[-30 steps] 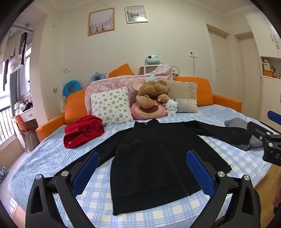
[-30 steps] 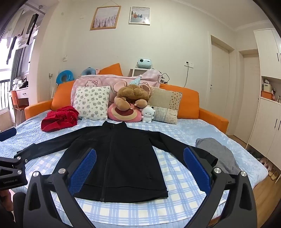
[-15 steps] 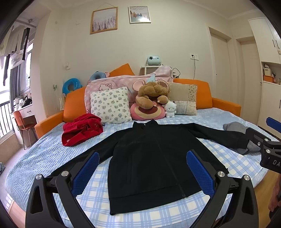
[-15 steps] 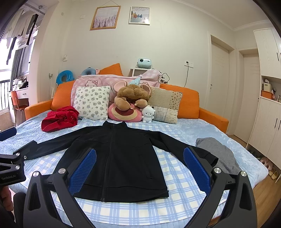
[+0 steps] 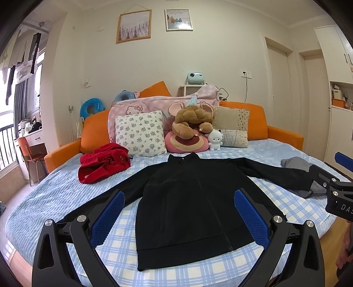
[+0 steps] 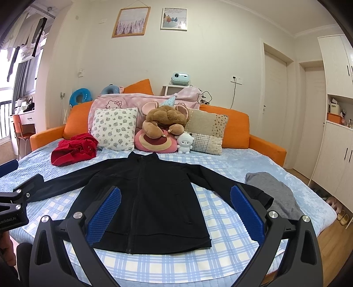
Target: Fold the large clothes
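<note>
I'm in a home bedroom: a bed [image 5: 53, 198] with pillows [image 5: 140, 133], plush toys [image 5: 194, 120], framed pictures [image 5: 134, 26], wardrobe doors [image 6: 337, 154].

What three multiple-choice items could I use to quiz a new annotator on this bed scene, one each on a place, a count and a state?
1. Where does the crumpled red garment lie?
A. beside the floral square pillow
B. on the wooden floor
C. on the black zip-up jacket

2. How many framed pictures hang on the wall?
A. one
B. two
C. four

3. How does the black zip-up jacket lie?
A. folded in half
B. rolled up
C. spread flat, sleeves out

Answers: 1 A, the red garment sits on the bed next to the pillow. 2 B, a wood-framed picture and a white-framed picture show. 3 C, both sleeves stretch sideways across the blue checked bedspread.
</note>
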### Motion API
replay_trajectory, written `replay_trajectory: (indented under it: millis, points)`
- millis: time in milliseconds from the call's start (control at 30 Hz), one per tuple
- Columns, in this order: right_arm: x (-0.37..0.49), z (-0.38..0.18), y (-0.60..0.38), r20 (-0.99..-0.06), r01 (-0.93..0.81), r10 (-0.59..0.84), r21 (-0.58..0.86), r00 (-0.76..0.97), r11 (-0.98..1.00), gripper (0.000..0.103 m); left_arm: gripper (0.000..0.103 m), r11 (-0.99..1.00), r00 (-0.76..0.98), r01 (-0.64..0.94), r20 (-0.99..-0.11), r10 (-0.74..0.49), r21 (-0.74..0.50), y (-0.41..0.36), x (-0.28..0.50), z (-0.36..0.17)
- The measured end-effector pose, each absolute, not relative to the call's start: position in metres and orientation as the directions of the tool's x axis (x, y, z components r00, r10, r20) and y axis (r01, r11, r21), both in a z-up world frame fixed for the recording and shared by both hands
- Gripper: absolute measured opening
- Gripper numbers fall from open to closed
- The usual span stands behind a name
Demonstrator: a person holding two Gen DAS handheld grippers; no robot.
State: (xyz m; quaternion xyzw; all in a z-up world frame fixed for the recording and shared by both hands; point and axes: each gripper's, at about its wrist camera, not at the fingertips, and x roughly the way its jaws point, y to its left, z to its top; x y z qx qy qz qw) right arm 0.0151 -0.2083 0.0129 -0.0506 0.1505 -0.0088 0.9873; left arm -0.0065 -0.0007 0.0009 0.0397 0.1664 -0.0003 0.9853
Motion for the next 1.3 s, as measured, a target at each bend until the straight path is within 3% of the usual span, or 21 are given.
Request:
replay_trajectory:
  millis: [1300]
  points:
    - [0.017, 0.015, -0.21, -0.3, 0.014, -0.045, -0.105, 0.953, 0.994, 0.098, 0.101, 0.996, 0.943, 0.008, -0.332, 0.021, 0.087, -0.007, -0.004, 0.002]
